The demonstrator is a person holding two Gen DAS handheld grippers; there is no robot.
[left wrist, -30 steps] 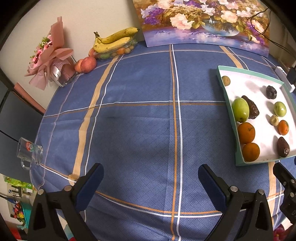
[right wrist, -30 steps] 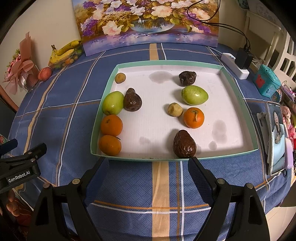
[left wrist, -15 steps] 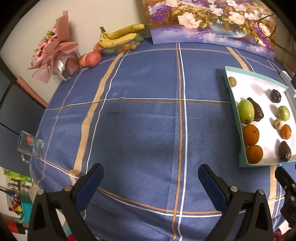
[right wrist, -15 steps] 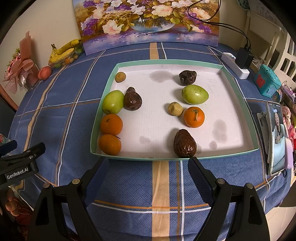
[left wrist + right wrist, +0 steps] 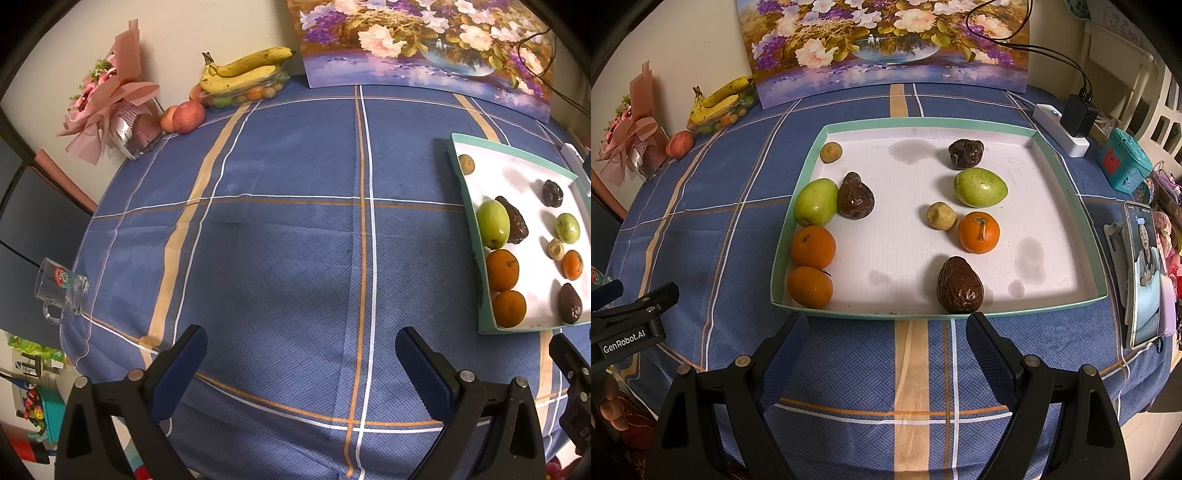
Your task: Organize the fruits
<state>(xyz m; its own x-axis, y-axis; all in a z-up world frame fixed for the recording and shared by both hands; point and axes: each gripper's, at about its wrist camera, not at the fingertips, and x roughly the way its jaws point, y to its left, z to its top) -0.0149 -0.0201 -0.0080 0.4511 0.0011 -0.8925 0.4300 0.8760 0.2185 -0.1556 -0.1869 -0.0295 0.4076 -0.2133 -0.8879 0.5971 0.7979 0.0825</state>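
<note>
Nine fruits in tray (image 5: 1067, 192) ahead of right gripper (image 5: 886, 345): oranges glossy, brown ones wrinkled. Both grippers, left gripper (image 5: 301, 356) included, spread wide, empty.

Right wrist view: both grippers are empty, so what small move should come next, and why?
Probably ease the open right gripper forward over the teal-rimmed white tray toward the wrinkled dark brown fruit at its near edge. That fruit lies closest ahead of the fingers, apart from the other two brown ones. The left gripper faces bare blue checked tablecloth, with the tray off to its side.
</note>
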